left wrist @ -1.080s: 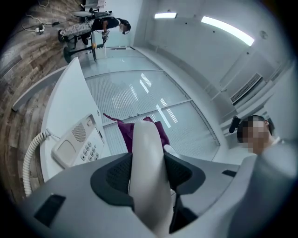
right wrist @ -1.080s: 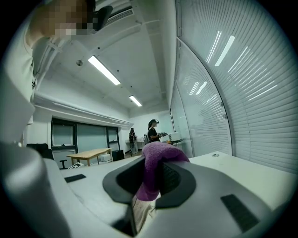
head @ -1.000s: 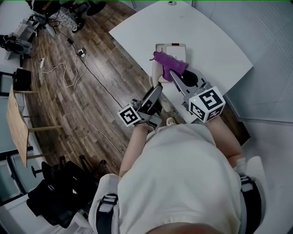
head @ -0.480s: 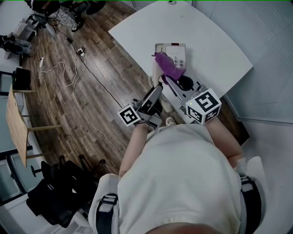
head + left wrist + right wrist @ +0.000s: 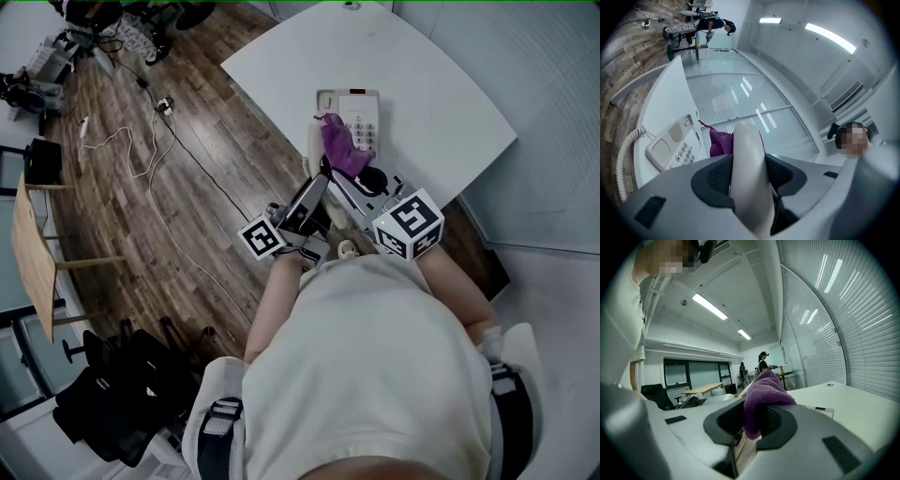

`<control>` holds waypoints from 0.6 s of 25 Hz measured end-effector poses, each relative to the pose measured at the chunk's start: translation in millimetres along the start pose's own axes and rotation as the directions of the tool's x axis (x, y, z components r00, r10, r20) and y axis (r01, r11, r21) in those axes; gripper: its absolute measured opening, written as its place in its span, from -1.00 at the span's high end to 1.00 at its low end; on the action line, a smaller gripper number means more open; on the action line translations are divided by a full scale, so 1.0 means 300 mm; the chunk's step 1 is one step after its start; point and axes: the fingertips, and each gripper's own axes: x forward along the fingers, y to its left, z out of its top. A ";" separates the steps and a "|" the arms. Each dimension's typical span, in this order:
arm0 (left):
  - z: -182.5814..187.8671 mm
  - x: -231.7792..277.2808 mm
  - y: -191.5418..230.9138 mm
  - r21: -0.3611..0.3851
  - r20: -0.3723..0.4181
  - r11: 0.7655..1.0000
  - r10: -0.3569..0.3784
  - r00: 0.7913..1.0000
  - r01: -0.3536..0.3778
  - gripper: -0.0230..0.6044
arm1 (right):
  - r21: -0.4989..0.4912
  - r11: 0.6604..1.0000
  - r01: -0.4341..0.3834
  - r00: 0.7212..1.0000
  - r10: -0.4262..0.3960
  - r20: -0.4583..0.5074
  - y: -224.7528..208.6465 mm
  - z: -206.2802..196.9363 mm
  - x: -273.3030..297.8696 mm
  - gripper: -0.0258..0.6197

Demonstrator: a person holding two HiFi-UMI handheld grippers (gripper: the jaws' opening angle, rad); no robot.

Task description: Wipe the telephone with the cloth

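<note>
A cream telephone (image 5: 361, 108) sits on the white table (image 5: 422, 84), keypad showing. In the head view my left gripper (image 5: 317, 185) is shut on the cream handset (image 5: 315, 148), held off the base at its left side. The left gripper view shows the handset (image 5: 747, 150) clamped between the jaws, with the base (image 5: 670, 145) and its coiled cord (image 5: 626, 157) beyond. My right gripper (image 5: 350, 175) is shut on a purple cloth (image 5: 343, 150), which rests at the telephone's near edge. In the right gripper view the cloth (image 5: 764, 392) bulges out above the jaws.
The table's left edge drops to a wooden floor (image 5: 187, 206) with cables (image 5: 155, 178). A wooden desk (image 5: 33, 253) and dark chairs (image 5: 122, 389) stand at the far left. A glass partition (image 5: 553, 141) runs along the right. Two people (image 5: 762, 361) stand far off.
The right gripper has drawn the purple cloth back toward me across the telephone, uncovering the keypad. The left gripper and handset have stayed in place.
</note>
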 end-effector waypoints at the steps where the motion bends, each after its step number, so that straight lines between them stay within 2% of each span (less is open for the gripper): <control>1: 0.001 0.001 -0.001 0.000 0.001 1.000 -0.002 1.000 0.002 0.23 | -0.001 1.000 -0.003 1.000 0.003 -0.004 0.003 -0.004 0.000 0.73; 8: 0.000 0.005 -0.003 -0.011 0.002 1.000 -0.011 1.000 0.011 0.23 | -0.031 0.999 -0.020 0.999 0.019 -0.032 0.015 -0.026 0.002 0.73; 15: -0.003 0.016 -0.011 -0.011 -0.006 1.000 -0.024 1.000 0.024 0.23 | -0.099 0.993 -0.071 0.993 0.060 -0.105 0.049 -0.077 0.010 0.73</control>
